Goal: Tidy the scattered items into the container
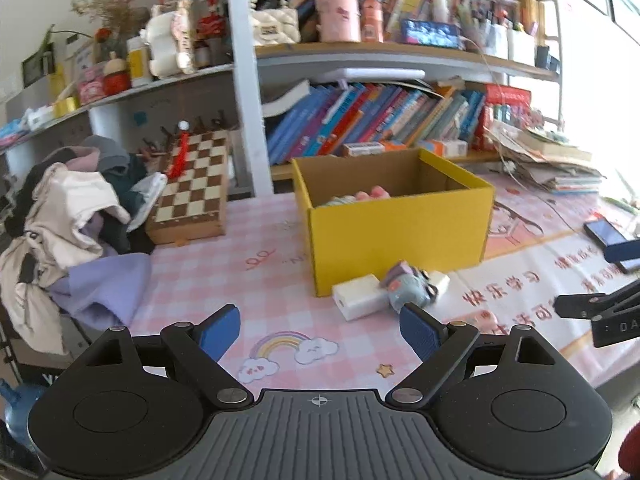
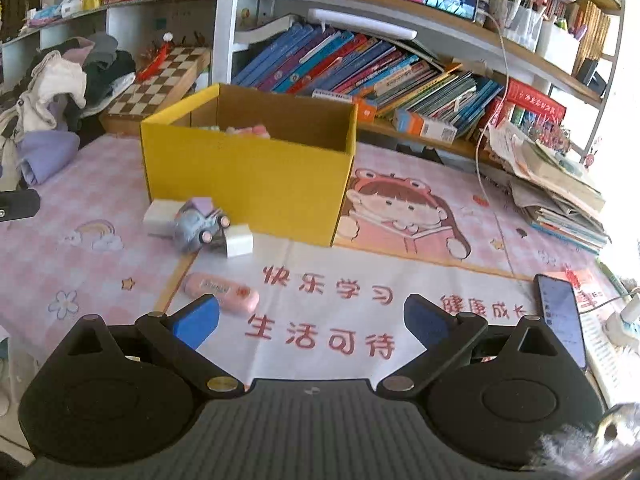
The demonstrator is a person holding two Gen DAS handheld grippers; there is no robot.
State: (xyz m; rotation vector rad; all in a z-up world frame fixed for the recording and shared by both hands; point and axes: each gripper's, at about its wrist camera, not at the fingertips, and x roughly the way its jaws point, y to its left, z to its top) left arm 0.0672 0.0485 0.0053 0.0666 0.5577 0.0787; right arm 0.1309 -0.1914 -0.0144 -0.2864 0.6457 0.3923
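Both my claws are spread wide and hold nothing: my left gripper (image 1: 320, 330) and my right gripper (image 2: 312, 318) hang above the pink tablecloth (image 2: 360, 292). The yellow box (image 2: 248, 176) stands mid-table toward the shelf edge, with a few things inside. Against its front wall lie two white blocks (image 2: 159, 216) and a grey toy car (image 2: 198, 226), touching. A pink case (image 2: 222, 292) lies nearer me, just beside my right claw's left fingertip.

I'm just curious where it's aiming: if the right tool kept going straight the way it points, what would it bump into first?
Probably the tablecloth itself, on its red lettering. The right tool stands open and tilts down; the pink case lies just left of that line, though depth is hard to judge.
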